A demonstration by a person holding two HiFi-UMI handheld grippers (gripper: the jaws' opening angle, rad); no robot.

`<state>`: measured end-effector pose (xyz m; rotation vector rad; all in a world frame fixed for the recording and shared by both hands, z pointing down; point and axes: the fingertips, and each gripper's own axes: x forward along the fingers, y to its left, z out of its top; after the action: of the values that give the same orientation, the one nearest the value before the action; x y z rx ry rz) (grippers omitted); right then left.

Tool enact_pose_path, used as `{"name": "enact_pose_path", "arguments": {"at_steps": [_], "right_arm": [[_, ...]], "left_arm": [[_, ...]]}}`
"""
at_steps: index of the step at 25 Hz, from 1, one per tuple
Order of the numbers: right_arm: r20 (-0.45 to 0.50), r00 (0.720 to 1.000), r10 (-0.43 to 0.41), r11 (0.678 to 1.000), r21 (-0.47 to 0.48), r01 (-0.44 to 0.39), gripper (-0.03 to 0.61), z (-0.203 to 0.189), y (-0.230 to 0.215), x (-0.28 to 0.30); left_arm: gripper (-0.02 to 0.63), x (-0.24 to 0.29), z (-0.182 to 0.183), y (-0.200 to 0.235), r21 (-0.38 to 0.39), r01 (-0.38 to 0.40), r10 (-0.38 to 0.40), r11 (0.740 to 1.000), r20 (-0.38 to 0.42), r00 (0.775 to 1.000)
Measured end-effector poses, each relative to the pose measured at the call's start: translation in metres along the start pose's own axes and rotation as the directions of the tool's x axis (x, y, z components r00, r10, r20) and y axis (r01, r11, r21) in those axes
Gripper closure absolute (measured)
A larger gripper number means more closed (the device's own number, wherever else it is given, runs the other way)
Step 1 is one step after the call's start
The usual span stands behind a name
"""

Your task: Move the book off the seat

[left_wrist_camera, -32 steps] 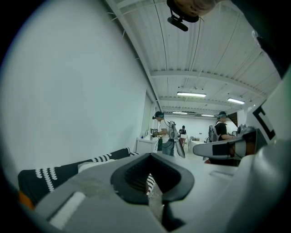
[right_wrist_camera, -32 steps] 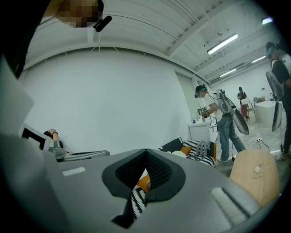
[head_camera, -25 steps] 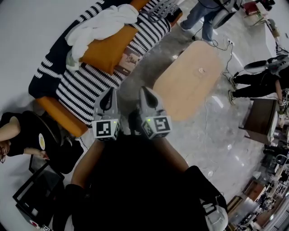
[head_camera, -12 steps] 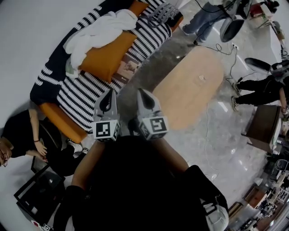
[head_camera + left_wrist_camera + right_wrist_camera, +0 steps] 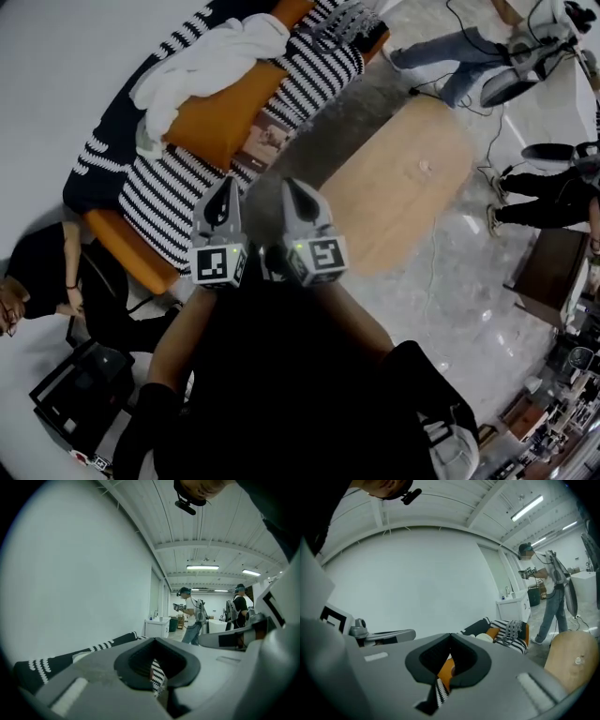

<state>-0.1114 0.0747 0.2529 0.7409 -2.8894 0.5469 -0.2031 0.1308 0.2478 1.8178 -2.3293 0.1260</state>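
Ahead of me the sofa (image 5: 178, 202) runs across the upper left. A cushion (image 5: 220, 112) lies on its seat, with a heap of cloth (image 5: 202, 61) on top. The book (image 5: 270, 139) lies on the seat just beside the cushion, on the bench (image 5: 394, 192) side. The bench stands right of the sofa. My left gripper (image 5: 225, 187) and right gripper (image 5: 291, 189) sit side by side near the sofa's front edge.

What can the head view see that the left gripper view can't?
Only the head view shows the book, the orange cushion and the wooden table. Only the left gripper view shows the ceiling lights and a white cabinet. Both show the striped blanket and the left gripper.
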Motion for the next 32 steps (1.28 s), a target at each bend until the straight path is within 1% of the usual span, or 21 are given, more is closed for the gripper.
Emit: {"name": "enact_pose_path", "arguments": {"at_steps": [5,9,13,18,23,28,32], "right_arm": [[-0.038,0.999,-0.022,1.000,0.005,0.022,0.571,-0.013,-0.010,0.024],[-0.033,0.998,-0.052,0.999,-0.003,0.052,0.571,-0.025,-0.028,0.040],[-0.058,0.995,-0.081,0.997,-0.014,0.080,0.571,-0.040,-0.042,0.065],[-0.102,0.988,-0.117,0.993,0.010,0.118,0.571,-0.060,-0.056,0.095],[-0.139,0.984,-0.116,0.992,0.024,0.121,0.570,-0.074,-0.051,0.110],[-0.170,0.978,-0.122,0.991,0.029,0.129,0.571,-0.093,-0.064,0.125],[-0.192,0.973,-0.130,0.989,0.040,0.140,0.571,-0.109,-0.063,0.136]], "left_arm": [[0.607,0.019,-0.013,0.020,0.013,0.000,0.000,1.000,-0.018,1.000],[0.607,0.039,-0.031,0.030,0.002,0.010,-0.010,1.000,-0.054,0.999],[0.607,0.065,-0.048,0.046,-0.005,0.016,-0.017,1.000,-0.083,0.996],[0.607,0.097,-0.068,0.059,-0.013,0.039,-0.040,0.999,-0.103,0.994],[0.607,0.105,-0.081,0.068,-0.033,0.042,-0.046,0.999,-0.124,0.991],[0.607,0.120,-0.099,0.076,-0.048,0.028,-0.034,0.998,-0.145,0.989],[0.607,0.122,-0.111,0.088,-0.077,0.008,-0.021,0.997,-0.162,0.987]]}}
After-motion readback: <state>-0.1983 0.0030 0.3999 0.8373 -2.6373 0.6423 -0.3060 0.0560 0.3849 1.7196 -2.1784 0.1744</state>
